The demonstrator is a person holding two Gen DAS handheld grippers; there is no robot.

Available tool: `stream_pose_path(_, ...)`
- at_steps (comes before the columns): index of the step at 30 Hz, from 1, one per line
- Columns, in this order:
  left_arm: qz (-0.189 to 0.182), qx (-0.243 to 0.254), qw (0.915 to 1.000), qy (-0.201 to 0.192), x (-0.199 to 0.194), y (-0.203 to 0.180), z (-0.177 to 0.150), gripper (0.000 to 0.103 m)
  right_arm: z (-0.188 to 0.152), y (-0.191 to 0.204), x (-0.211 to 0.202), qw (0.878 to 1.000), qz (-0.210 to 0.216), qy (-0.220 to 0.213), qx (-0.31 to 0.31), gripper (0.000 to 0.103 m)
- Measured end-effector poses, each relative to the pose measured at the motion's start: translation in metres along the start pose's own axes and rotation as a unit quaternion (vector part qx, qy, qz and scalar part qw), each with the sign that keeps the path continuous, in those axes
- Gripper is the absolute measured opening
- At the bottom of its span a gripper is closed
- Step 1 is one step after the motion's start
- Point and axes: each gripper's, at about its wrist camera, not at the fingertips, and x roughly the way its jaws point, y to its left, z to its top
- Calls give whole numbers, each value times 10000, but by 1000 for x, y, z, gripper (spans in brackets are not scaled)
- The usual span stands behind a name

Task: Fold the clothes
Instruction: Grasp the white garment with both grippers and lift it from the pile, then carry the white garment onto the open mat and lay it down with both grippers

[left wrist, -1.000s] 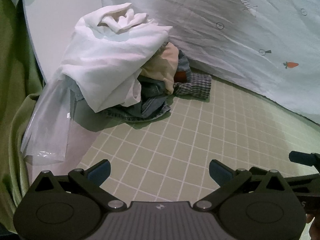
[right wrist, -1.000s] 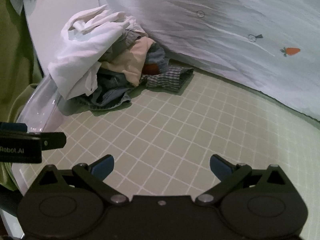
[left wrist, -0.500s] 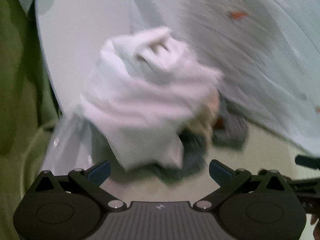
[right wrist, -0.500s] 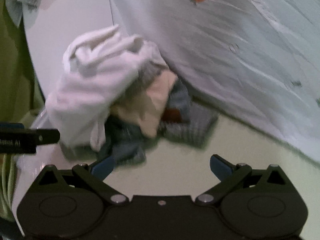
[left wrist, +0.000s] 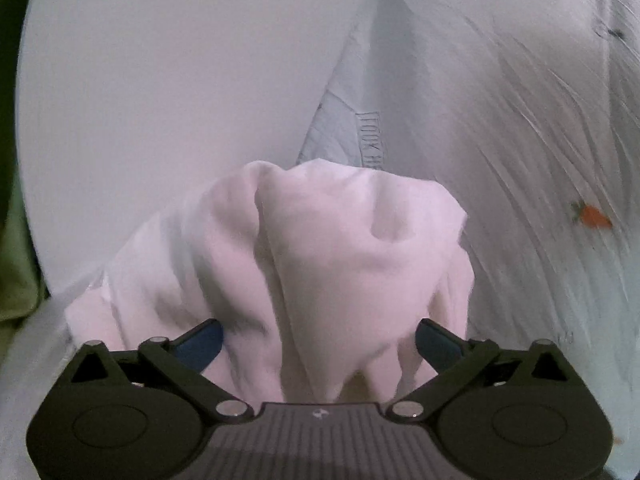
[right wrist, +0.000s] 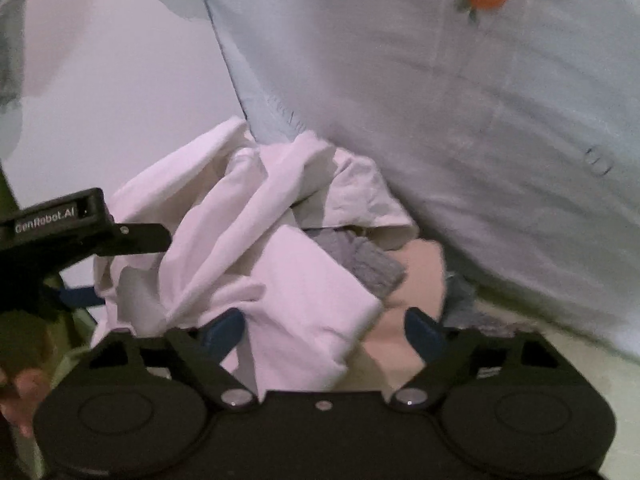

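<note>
Sitting at the very start of the task, by the look of it: nothing folded anywhere in either view, nothing spread flat.

Lying crumpled on top of a heap: white garment point(left wrist: 344, 264), bunched in loose ridges, against the pale wall point(left wrist: 160, 100) and the carrot-print sheet point(right wrist: 460, 120). Showing beneath it in the right wrist view: a grey knit piece point(right wrist: 362, 262), a cream piece point(right wrist: 416, 280), and a blurred scrap of darker fabric near the sheet's lower edge, too smeared to identify.

Left gripper point(left wrist: 318, 338): standing spread wide, blue pads either side of a hanging fold of the white garment, cloth between the fingers but nothing pinched. Right gripper point(right wrist: 324, 332): likewise gaping, straddling the lower right lobe of the same garment, not clamped. Left gripper body also entering the right wrist view at the left edge, close to the garment's flank.

Judging the step in hand: both claws positioned for a first pick. Remaining, as judged: closing on the cloth, lifting it clear of the heap, laying it out, folding, then repeating for each piece underneath. Expecting limp, slippery handling; risk of dragging lower pieces along.
</note>
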Motion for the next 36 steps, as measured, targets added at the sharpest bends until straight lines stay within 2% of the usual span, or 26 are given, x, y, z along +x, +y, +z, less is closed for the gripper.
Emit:
stream_pose_path(1, 63, -41, 10000, -55, 1, 0, -3, 83, 2, -2, 7, 9998, 101, 72, 121, 77)
stream_pose_path(2, 113, -33, 9999, -122, -1, 0, -6, 79, 2, -2, 7, 9997, 194, 67, 156, 65)
stream_pose_path(3, 155, -13, 9997, -193, -3, 0, -9, 71, 2, -3, 7, 9994, 287, 58, 187, 50)
stream_pose_path(4, 197, 57, 9994, -272, -6, -2, -13, 63, 2, -3, 8, 9990, 379, 50, 218, 41)
stream_pose_path(6, 253, 220, 9984, -445, -13, -7, -21, 52, -1, 1, -6, 9993, 333, -176, 41, 17)
stream_pose_path(7, 286, 272, 9978, -523, -18, -9, -25, 45, -4, 3, -16, 9989, 348, -301, -43, 14)
stream_pose_path(8, 322, 315, 9972, -599, -23, -12, -28, 42, -6, 5, -25, 9984, 362, -427, -126, 11)
stream_pose_path(10, 342, 314, 9964, -715, -34, -15, -32, 33, -11, 9, -44, 9965, 392, -677, -293, 9)
stream_pose_path(15, 212, 394, 9937, -1027, -77, -29, -47, 22, -24, 20, -91, 9879, 463, -1301, -708, 7)
stream_pose_path(18, 76, 571, 9909, -1216, -104, -47, -57, 14, -34, 9, -127, 9843, 362, -1615, -610, 7)
stream_pose_path(19, -49, 665, 9891, -1316, -115, -54, -62, 7, -37, 6, -139, 9829, 328, -1719, -575, 7)
stream_pose_path(23, -384, 1245, 9738, -1863, -166, -99, -83, 3, -53, -9, -196, 9763, 208, -2118, -402, 7)
stream_pose_path(24, -512, 1275, 9724, -1884, -177, -110, -87, 3, -56, -19, -207, 9744, 105, -2213, -369, 7)
stream_pose_path(28, -1162, 1132, 9713, -1742, -202, -144, -112, 3, -76, -61, -267, 9674, -171, -2525, -81, 6)
stream_pose_path(30, -1343, 1222, 9696, -1641, -211, -168, -138, 3, -87, -82, -300, 9633, -381, -2658, -24, 6)
stream_pose_path(33, -1833, 1270, 9661, -1304, -217, -209, -181, 3, -100, -117, -356, 9524, -864, -2924, -53, 6)
stream_pose_path(36, -2441, 1328, 9569, -843, -218, -250, -228, 6, -115, -160, -411, 9393, -1273, -3184, 75, 7)
